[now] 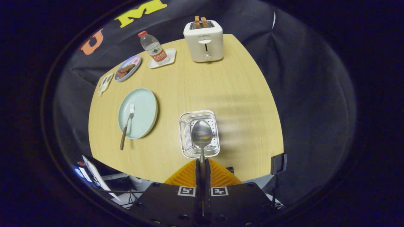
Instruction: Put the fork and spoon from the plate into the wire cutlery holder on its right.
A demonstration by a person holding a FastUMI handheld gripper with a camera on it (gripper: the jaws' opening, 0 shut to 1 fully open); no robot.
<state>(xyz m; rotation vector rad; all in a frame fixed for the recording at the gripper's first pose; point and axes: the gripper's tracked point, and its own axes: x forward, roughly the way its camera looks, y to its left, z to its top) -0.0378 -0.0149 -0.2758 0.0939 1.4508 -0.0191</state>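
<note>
The gripper [202,164], clamped on the stiff, slippery spoon [202,134] by its thin handle, holds the bowl above the wire cutlery holder [186,121]; the fork [127,126] lies left of it.

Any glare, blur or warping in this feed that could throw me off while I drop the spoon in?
Gripper view: fisheye bends the table edges into curves; the gripper, shut on the spoon, holds its bowl over the wire holder, with a soft sheen on the bowl but no harsh glare; blurry striped shadows fall on the wood right of the holder; the fork on the plate looks sharp.
</note>
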